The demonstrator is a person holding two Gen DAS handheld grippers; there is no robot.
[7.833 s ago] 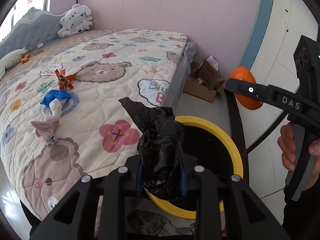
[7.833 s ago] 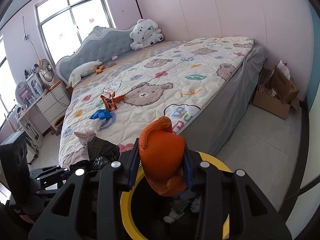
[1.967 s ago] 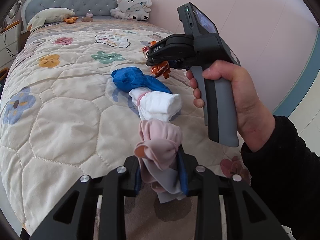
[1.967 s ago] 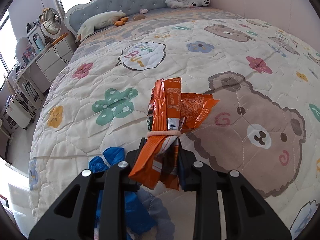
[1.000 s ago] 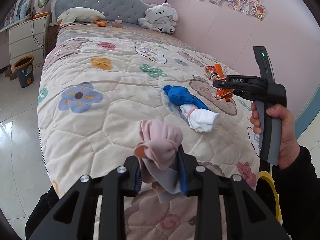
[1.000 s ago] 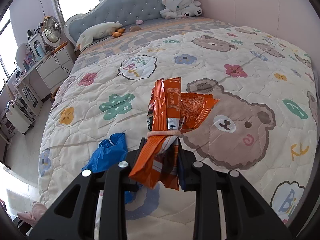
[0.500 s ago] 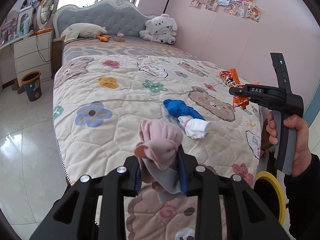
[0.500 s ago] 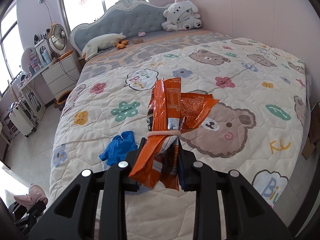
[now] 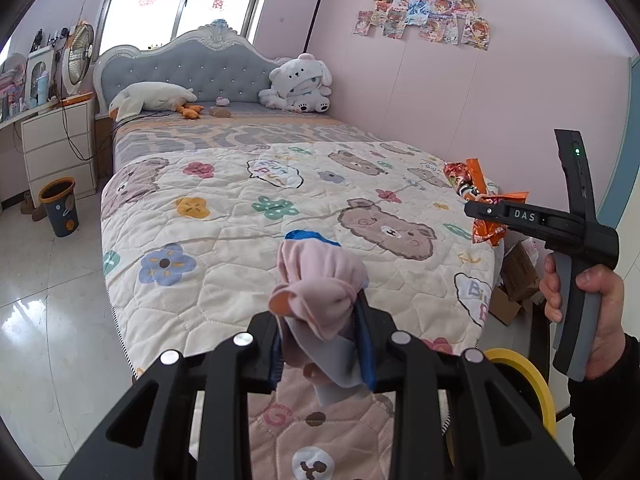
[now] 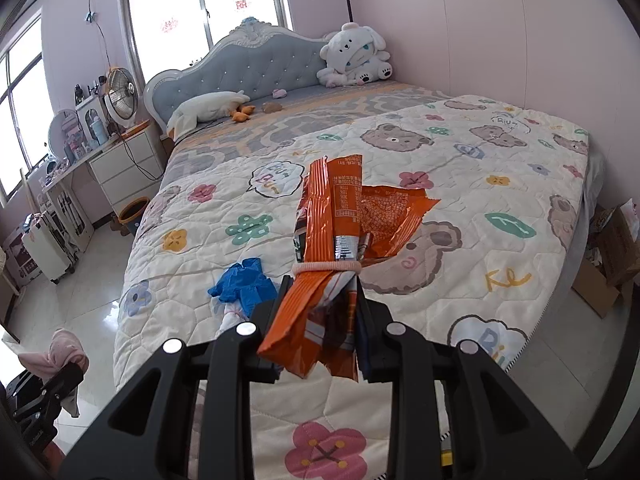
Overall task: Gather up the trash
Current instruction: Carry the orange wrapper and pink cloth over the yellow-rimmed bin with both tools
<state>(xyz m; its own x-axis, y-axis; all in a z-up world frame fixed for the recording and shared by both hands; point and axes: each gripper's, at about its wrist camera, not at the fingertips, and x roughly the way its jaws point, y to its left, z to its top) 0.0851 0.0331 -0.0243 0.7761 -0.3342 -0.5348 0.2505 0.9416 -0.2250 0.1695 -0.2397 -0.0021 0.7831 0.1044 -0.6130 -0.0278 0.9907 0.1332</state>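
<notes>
While the left gripper [image 9: 323,336] clamps a pink cloth bundle [image 9: 320,290] above the foot of the quilt [image 9: 224,236], the right gripper [image 10: 320,332] pinches a banded orange wrapper bundle [image 10: 340,240] over the bed; a blue glove bundle [image 10: 242,286] lies on the quilt, and a yellow-rimmed bin [image 9: 528,380] stands beside the bed.

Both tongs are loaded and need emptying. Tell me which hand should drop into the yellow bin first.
Right, probably. In the left wrist view the right tongs, shut on the wrappers, hang on the bin's side of the bed. The left tongs, shut on the pink cloth, sit farther left over the quilt.
</notes>
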